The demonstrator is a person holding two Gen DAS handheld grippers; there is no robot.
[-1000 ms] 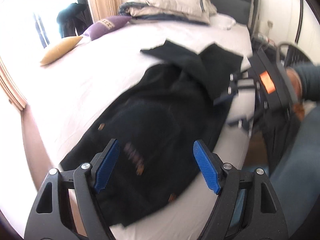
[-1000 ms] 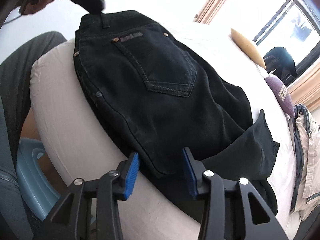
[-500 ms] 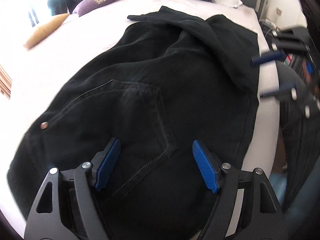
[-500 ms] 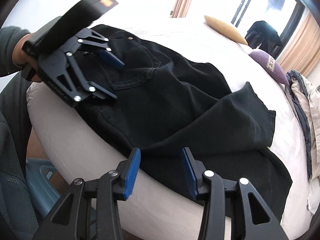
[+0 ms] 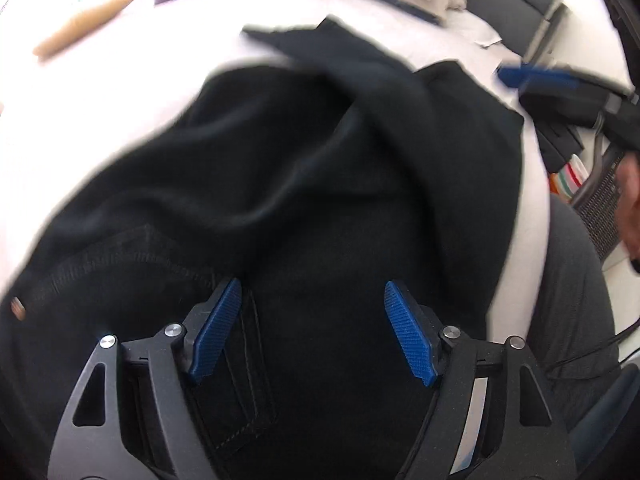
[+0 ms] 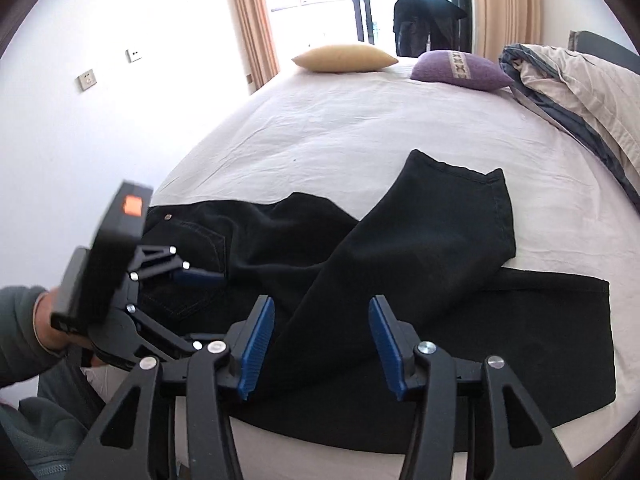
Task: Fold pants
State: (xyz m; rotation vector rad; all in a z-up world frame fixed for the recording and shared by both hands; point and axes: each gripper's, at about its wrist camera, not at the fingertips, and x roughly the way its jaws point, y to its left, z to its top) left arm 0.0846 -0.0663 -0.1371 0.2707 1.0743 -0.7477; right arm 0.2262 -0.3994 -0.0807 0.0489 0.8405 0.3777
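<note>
Black pants [image 6: 420, 260] lie across the near side of the white bed [image 6: 360, 132], back pocket up at the left. One leg is folded diagonally over the other, its hem [image 6: 456, 168] pointing up the bed. My left gripper [image 5: 311, 292] hovers close over the back pocket [image 5: 132, 256]; its jaws are closing slightly, with nothing pinched. It also shows at the left of the right wrist view, left gripper [image 6: 200, 304]. My right gripper [image 6: 320, 308] is above the near edge at mid-leg, jaws opening, pads clear of the cloth. A blue pad [image 5: 536, 77] of it shows at the upper right.
A yellow pillow [image 6: 344, 58], a purple cushion [image 6: 460, 68] and a heap of bedding [image 6: 580, 80] lie at the far side of the bed. A dark garment [image 6: 428, 20] hangs by the window. The person's grey-clad leg [image 5: 572, 300] is beside the bed's near edge.
The left gripper came down close over the pants' seat. The right gripper rolled upright and moved along the near edge toward the legs, its jaws widening. The pants have not shifted.
</note>
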